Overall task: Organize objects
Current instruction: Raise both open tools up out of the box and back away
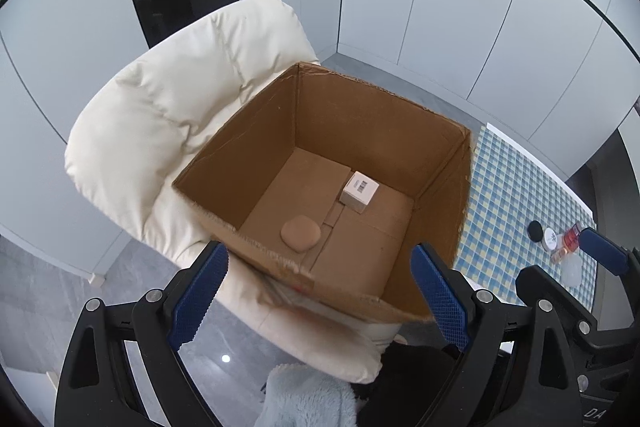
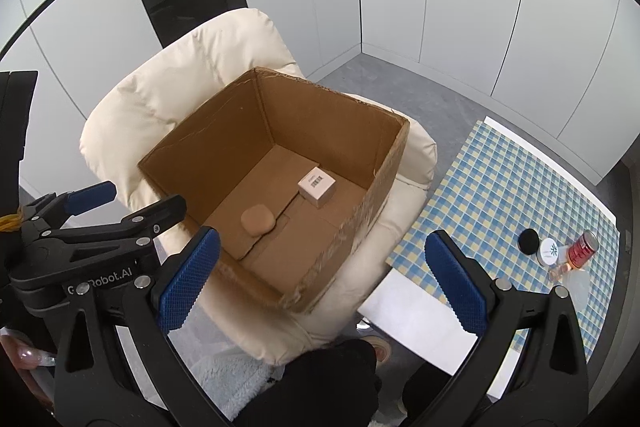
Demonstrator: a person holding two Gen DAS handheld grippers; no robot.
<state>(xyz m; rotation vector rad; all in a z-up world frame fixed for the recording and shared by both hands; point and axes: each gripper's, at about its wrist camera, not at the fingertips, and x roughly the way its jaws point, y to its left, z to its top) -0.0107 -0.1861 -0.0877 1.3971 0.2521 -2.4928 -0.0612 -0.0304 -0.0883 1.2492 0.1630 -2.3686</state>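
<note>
An open brown cardboard box [image 1: 360, 131] sits on the seat of a cream padded armchair [image 1: 168, 99], its top flaps gone and its inside in plain view. On the box floor lie two things, well apart from each other: a small white carton with a barcode label [image 1: 359, 191] toward the far wall, and a rounded tan compact case [image 1: 300, 234] nearer the front edge.

The left gripper [image 1: 320, 291] hangs above the near rim of the box, pointing steeply down; its blue textured fingers [image 1: 200, 291] stand wide apart with nothing between them. The right gripper [image 2: 320, 279] hovers just beside it over the chair's front edge, its blue fingers [image 2: 188, 279] likewise spread wide and empty.

To the right of the chair stands a desk covered with a blue-and-yellow checked cloth [image 2: 500, 187]. Near its far corner a small cluster waits close together: a black round lid [image 2: 528, 241], a white jar with a teal emblem on its cap [image 2: 549, 251], a bottle with a red ribbed cap [image 2: 583, 245], and a clear plastic piece [image 2: 578, 287] just in front of them. A pale blue fluffy rug [image 1: 308, 399] lies on the grey floor below the chair.
</note>
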